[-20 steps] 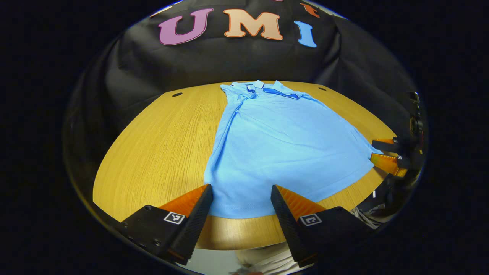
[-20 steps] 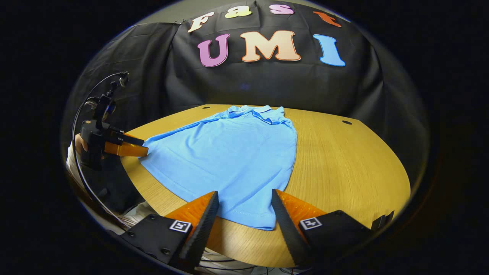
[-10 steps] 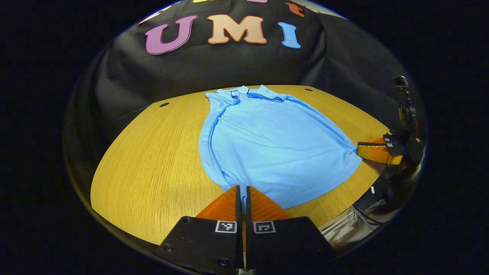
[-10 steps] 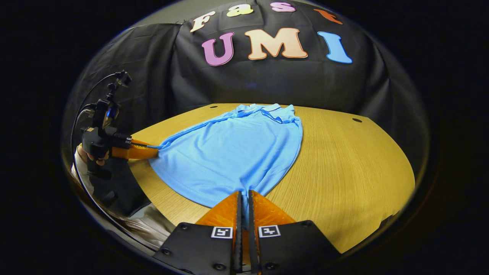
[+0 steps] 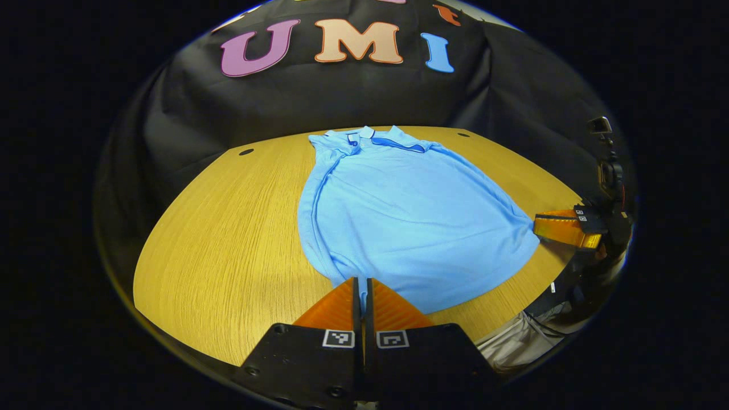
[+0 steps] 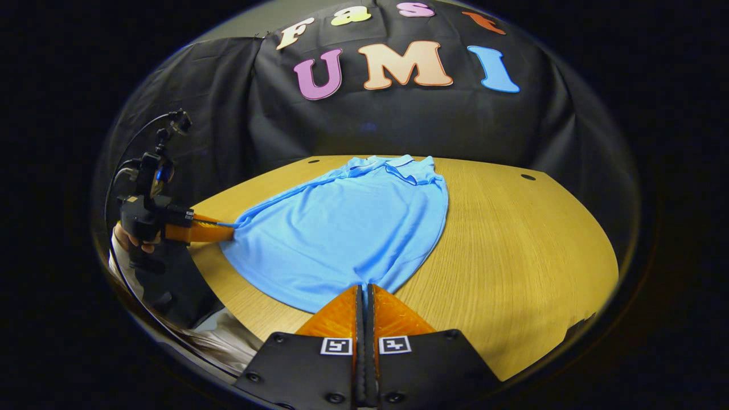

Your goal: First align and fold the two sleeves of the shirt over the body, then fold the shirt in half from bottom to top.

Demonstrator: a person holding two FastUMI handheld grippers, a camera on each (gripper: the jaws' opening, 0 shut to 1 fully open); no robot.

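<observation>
We note the left gripper (image 5: 361,280) closed, fingers pressed together at the table's near edge. The right gripper (image 6: 364,286) likewise closed there. A hand (image 6: 132,239) grips the left gripper's handle.

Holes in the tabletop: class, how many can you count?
2, both near the table's far edge: one hole left of the shirt collar, one hole right of it. Cloth may hide others.

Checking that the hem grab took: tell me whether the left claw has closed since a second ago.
Yes. The left claw was open astride the shirt hem; now its jaws are shut on the hem corner, above the table's near edge.
</observation>
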